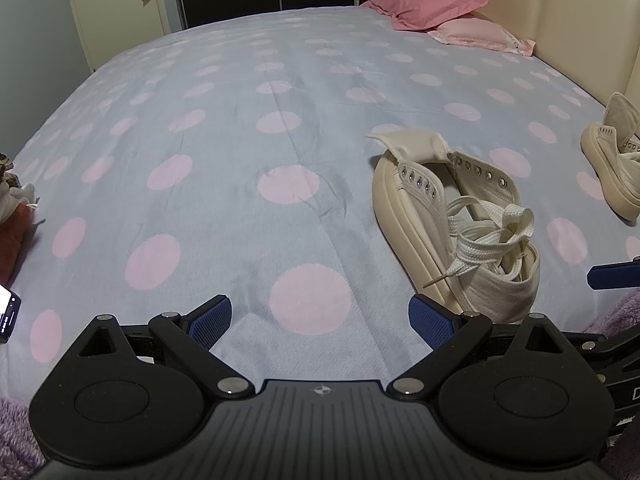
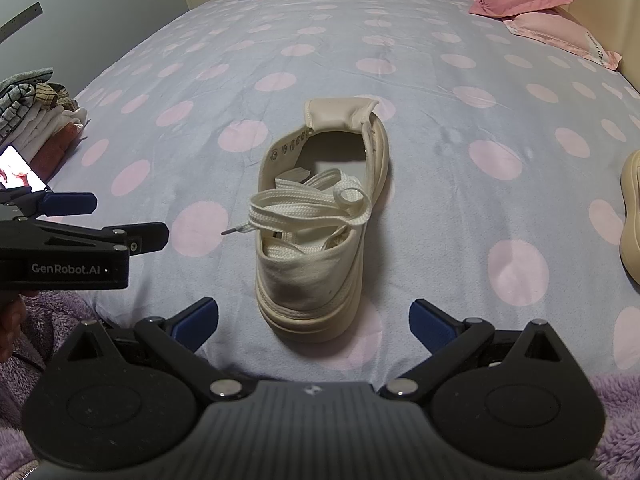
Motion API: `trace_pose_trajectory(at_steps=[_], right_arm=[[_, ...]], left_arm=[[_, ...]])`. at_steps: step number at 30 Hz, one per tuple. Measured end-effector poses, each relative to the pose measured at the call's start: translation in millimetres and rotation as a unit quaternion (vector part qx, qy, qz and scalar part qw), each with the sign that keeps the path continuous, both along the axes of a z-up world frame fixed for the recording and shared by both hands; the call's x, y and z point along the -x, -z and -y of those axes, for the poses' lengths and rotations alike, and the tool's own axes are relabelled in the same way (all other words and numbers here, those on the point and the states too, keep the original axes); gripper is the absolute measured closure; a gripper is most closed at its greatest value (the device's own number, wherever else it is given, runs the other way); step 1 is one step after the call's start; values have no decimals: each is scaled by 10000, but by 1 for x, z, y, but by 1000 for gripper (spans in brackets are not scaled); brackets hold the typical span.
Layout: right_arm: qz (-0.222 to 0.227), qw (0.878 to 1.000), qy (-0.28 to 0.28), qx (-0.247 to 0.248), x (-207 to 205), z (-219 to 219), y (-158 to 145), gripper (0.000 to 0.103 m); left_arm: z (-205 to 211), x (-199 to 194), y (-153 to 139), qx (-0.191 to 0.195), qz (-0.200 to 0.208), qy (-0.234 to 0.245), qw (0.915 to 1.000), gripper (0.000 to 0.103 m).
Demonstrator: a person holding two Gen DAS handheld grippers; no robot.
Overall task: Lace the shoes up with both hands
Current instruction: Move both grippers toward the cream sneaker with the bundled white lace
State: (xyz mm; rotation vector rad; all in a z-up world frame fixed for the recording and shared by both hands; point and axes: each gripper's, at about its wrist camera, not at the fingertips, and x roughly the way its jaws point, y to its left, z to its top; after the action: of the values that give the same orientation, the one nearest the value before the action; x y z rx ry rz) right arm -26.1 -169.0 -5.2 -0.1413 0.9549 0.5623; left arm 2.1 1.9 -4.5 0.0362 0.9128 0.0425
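Only rightward, second shoe's (image 1: 616,160) tongue (upright)

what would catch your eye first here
A cream shoe lies mid-bed on the dotted sheet, its eyelets empty and a loose lace heaped inside. Both claws hang open at the near edge, right facing the shoe, left beside it. Pink pillows sit at the headboard.

Both grippers, left gripper (image 1: 320,318) and right gripper (image 2: 314,322), were chunky black plastic with blue ribbed fingertips (image 2: 198,320), silver screws, white "GenRobot.AI" lettering on the side, plus a fuzzy lilac sleeve (image 2: 616,412) behind the claw.
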Motion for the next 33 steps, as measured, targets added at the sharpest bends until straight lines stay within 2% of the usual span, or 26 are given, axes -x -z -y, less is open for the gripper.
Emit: trace_pose_trajectory(at_steps=[8,16,23,27,31,33], right_arm=[[363,9991,65,-230,-1,7,-10,1],[703,9964,147,-461,-4,14,-20,1],[755,9952,152,-607,-22,23,-34,1],[1059,9923,-366,-526,-35,19,-51,1],[1359,9851,-1057,-57,-46,11,-59,1],[1286,9811,-1438,121,-53,7,-58,1]], left_arm=[[-2,0,-2,73,65,-1,10000,6],[-3,-1,-22,73,592,101,9982,6],[-3,-18,-35,544,500,256,9969,6],[-1,-30,-42,512,418,548,9963,6],[3,-42,-45,463,297,807,9952,6],[6,-49,-45,414,234,989,9940,7]])
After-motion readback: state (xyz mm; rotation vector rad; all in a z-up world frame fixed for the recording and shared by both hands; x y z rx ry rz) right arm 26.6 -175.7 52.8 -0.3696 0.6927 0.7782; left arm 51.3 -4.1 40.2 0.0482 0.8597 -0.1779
